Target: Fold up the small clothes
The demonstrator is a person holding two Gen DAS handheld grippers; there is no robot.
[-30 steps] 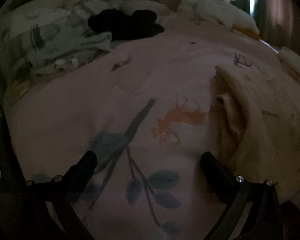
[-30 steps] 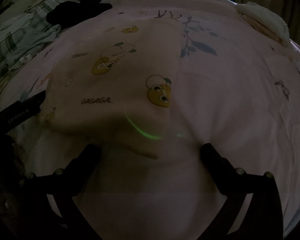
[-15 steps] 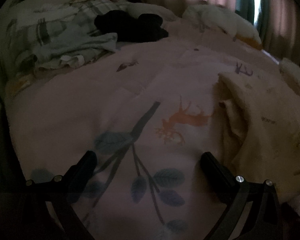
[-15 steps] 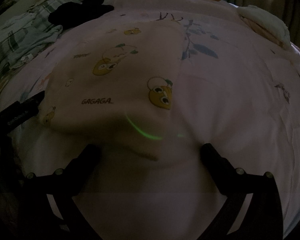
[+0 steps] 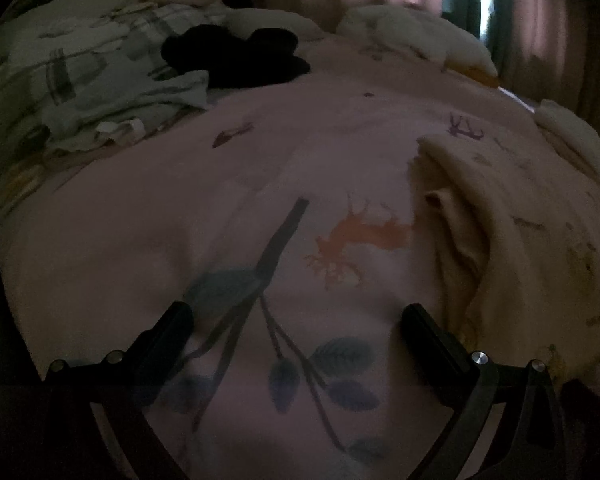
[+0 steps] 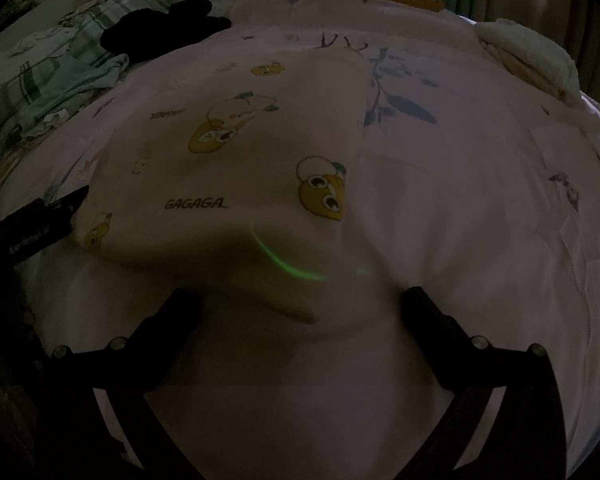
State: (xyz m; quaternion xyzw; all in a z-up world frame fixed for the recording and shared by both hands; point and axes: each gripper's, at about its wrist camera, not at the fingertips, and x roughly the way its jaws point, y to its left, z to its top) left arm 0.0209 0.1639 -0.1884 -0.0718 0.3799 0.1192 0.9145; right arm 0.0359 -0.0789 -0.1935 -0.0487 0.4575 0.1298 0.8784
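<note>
We're over a dim bed, and our right gripper point(image 6: 296, 300) hangs with its jaws spread wide and empty, just above the near edge of the cream garment point(image 6: 236, 168). That small printed piece lies flat on the pink bedsheet point(image 6: 480, 240), its long axis running from the near left up toward the far right; the "GAGAGA" lettering reads upright to us. Its near corner droops toward us between the fingers, not touched by either that we can see. A green arc of glare crosses that corner.

Our left gripper point(image 5: 296, 320) is also wide open, holding nothing, above the sheet's leaf-and-deer print. In this view the cream garment point(image 5: 520, 240) sits to its right, its rumpled edge folded over just beside the right finger point(image 5: 428, 336). Far left, a heap of plaid and pale clothes point(image 5: 100, 92) and something black point(image 5: 236, 56) lie well apart.
</note>
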